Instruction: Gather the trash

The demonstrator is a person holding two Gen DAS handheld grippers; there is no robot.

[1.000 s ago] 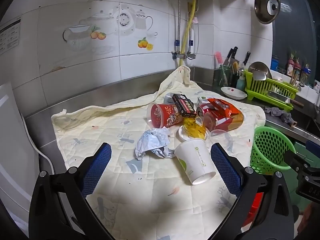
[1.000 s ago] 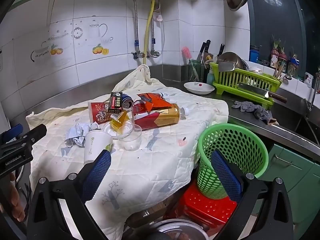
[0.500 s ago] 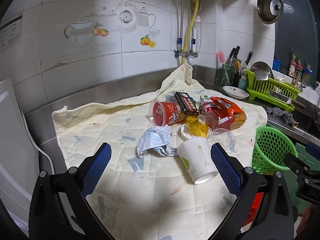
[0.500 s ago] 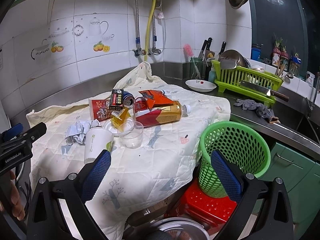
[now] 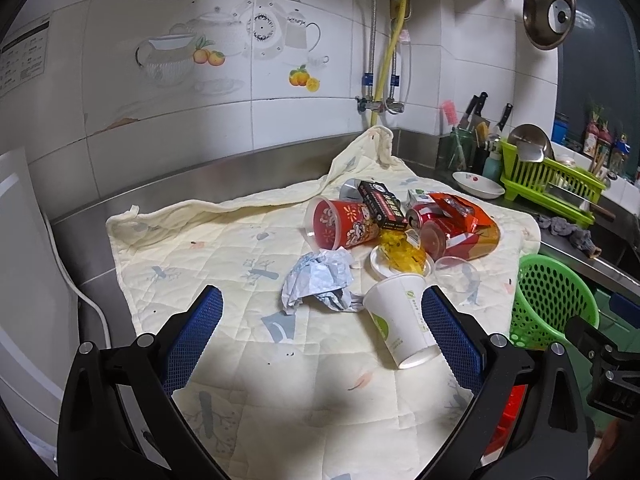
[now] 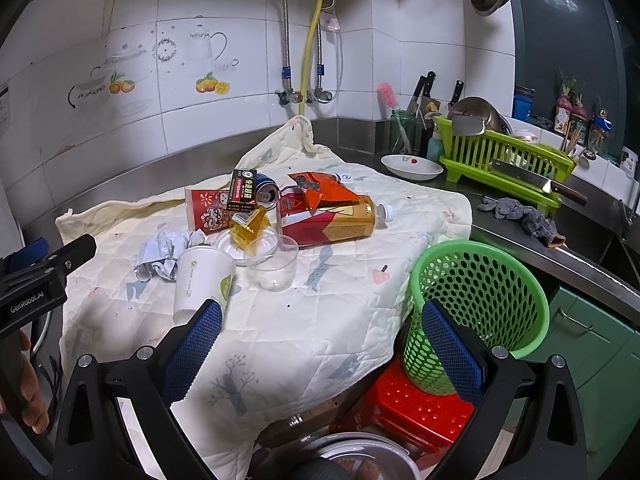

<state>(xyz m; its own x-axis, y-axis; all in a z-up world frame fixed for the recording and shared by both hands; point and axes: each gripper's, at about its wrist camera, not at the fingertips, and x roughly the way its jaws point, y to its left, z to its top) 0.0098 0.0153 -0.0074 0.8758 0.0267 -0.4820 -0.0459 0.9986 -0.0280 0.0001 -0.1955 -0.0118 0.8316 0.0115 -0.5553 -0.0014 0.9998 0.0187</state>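
Note:
Trash lies on a pale quilted cloth (image 5: 224, 248): a tipped white paper cup (image 5: 396, 320) (image 6: 202, 276), a crumpled paper wad (image 5: 318, 276) (image 6: 162, 252), a red cup (image 5: 340, 224), a black carton (image 5: 380, 204), a clear plastic cup (image 6: 274, 260), a yellow wrapper (image 6: 248, 228) and a red-gold bottle (image 6: 332, 224). A green mesh basket (image 6: 476, 300) (image 5: 548, 292) stands on a red stool (image 6: 416, 412) beside the counter. My left gripper (image 5: 320, 336) is open just short of the paper cup and the wad. My right gripper (image 6: 320, 340) is open over the cloth's edge, empty.
A green dish rack (image 6: 504, 156) with a knife, a white dish (image 6: 410, 166) and a grey rag (image 6: 520, 216) sit on the steel counter to the right. A tiled wall with pipes (image 6: 308, 40) runs behind. A white appliance (image 5: 24, 280) stands at the left.
Both grippers have drifted slightly; the view has tilted down a little and the trash sits a bit lower in frame. Nothing was taken hold of.

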